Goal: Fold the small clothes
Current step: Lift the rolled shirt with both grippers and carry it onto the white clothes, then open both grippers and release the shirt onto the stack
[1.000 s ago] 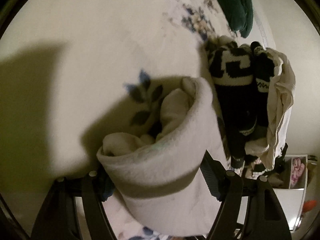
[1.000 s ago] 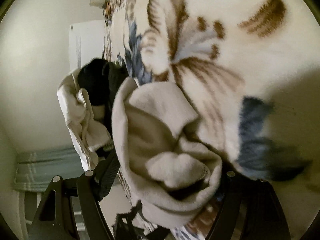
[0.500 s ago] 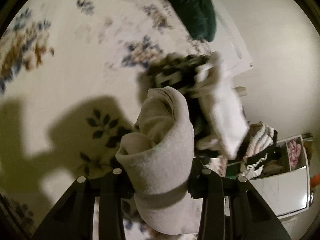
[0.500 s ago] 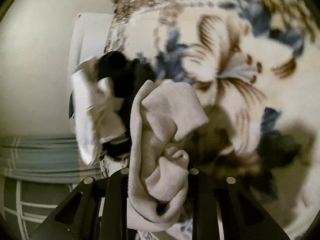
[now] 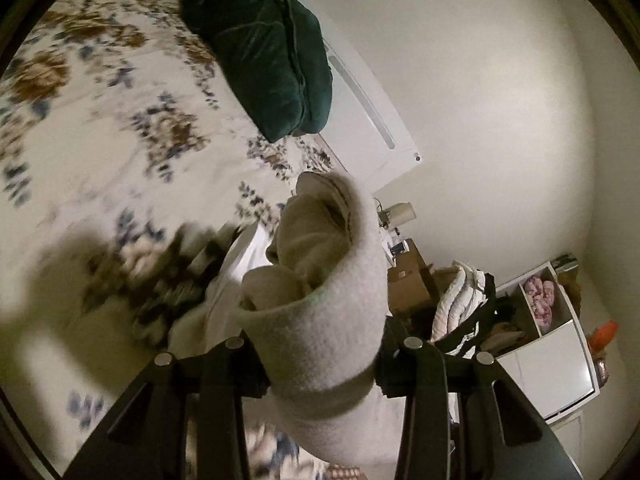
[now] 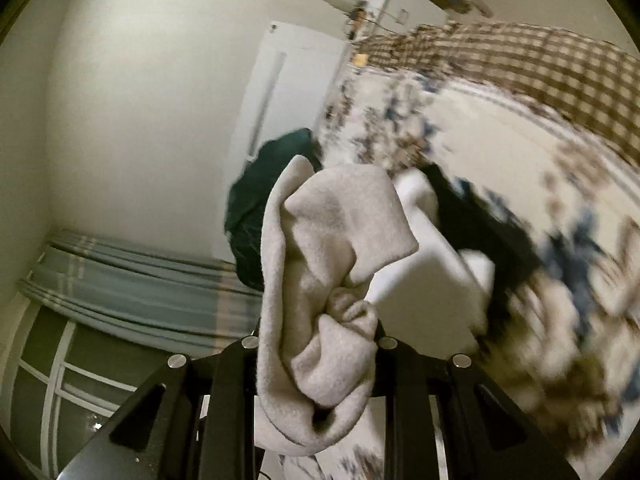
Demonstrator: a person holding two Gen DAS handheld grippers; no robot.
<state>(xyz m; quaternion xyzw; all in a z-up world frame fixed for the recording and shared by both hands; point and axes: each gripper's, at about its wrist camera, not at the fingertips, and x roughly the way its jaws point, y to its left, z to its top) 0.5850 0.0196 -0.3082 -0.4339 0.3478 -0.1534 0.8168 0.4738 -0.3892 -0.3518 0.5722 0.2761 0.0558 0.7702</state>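
Left gripper [image 5: 320, 364] clamped on bunched pale grey fleece sock [image 5: 324, 304], right gripper [image 6: 316, 360] pinching same sock [image 6: 320, 280]; beyond tips, blurred black-and-white clothes pile [image 5: 168, 280] on floral bedspread [image 5: 80, 140], dark green velvet cushion [image 5: 264, 52] farther out

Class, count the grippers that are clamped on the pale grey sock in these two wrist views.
2. The left gripper pinches one part of the pale grey sock; the right gripper pinches another part, bunched between its fingers. The fingertips are hidden by fabric.

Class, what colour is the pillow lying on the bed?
Dark green pillow, clearest in the left wrist view.
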